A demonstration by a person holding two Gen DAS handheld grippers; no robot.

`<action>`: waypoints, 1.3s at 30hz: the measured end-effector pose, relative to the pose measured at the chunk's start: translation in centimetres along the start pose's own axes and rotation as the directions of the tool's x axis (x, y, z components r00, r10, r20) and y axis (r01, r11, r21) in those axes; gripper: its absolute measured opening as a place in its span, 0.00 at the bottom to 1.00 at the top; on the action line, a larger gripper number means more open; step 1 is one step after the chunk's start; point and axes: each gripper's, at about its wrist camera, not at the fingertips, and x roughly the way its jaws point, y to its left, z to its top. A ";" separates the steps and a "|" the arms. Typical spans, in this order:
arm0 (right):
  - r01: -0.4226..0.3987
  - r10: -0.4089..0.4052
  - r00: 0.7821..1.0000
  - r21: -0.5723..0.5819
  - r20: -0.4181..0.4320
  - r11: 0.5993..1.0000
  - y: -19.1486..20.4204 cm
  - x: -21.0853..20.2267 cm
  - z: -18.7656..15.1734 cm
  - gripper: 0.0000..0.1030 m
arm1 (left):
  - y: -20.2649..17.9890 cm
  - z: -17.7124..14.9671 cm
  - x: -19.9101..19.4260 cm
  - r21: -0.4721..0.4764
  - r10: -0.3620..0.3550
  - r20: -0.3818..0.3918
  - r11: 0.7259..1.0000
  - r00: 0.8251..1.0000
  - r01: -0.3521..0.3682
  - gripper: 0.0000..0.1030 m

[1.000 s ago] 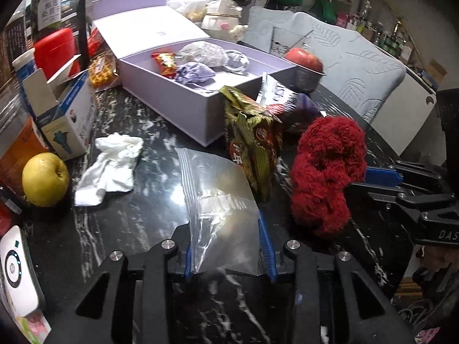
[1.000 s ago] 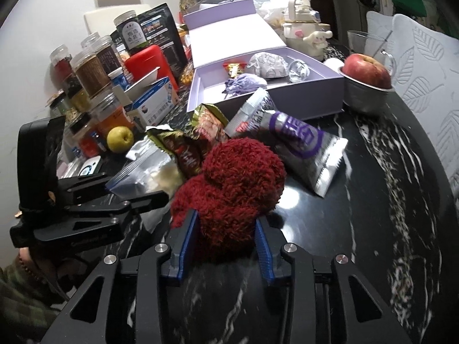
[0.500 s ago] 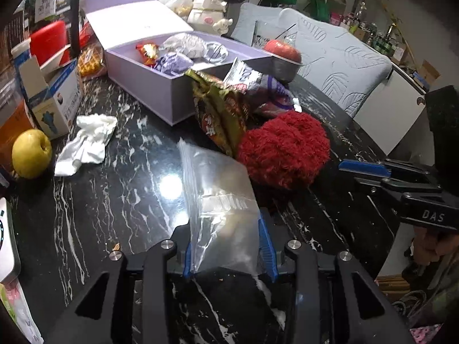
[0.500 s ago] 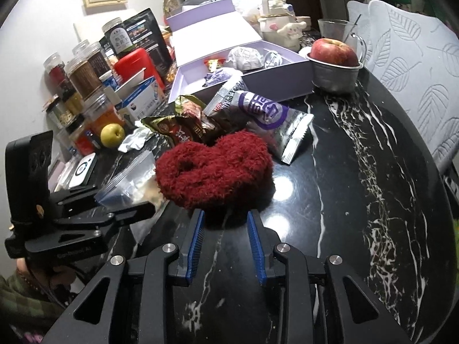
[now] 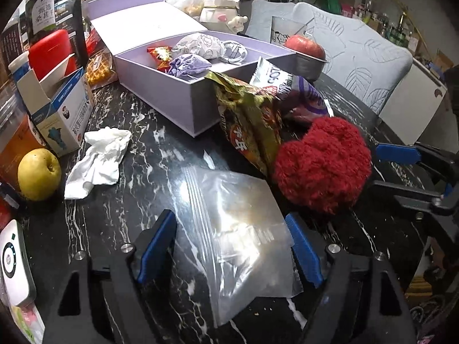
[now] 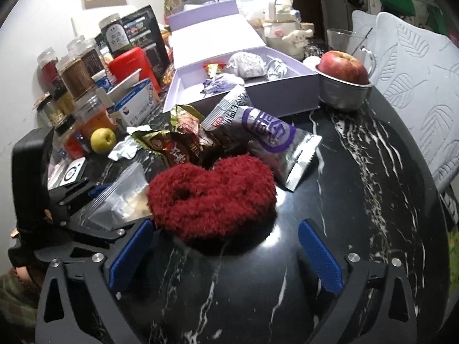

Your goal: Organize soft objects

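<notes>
Left gripper: jaws opening, blue pads standing clear on either side of the clear plastic zip bag, which lies flat on the black marble table between them.
Right gripper: jaws opening, spread wide; nothing pinched.
Fuzzy red heart-shaped plush: on the table just ahead of the right fingertips, near edge reaching between them, beside the zip bag.
Snack packets: behind the plush, before the open lilac box.
</notes>
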 end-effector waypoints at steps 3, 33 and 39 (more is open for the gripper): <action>-0.019 0.019 1.000 -0.026 0.001 0.999 0.4 0.7 0.6 1.00 | 0.7 0.0 -0.1 -0.014 -0.008 0.004 1.000 1.000 0.008 0.76; -0.047 0.047 0.999 -0.034 0.000 0.998 1.1 1.7 0.6 0.39 | 0.6 -0.1 -1.6 0.020 -0.036 0.050 0.999 0.998 0.035 0.37; -0.049 0.050 0.998 -0.016 0.025 0.999 1.0 -0.1 -0.6 0.39 | -0.2 -0.5 -3.0 0.024 -0.042 0.073 0.999 0.996 0.040 0.37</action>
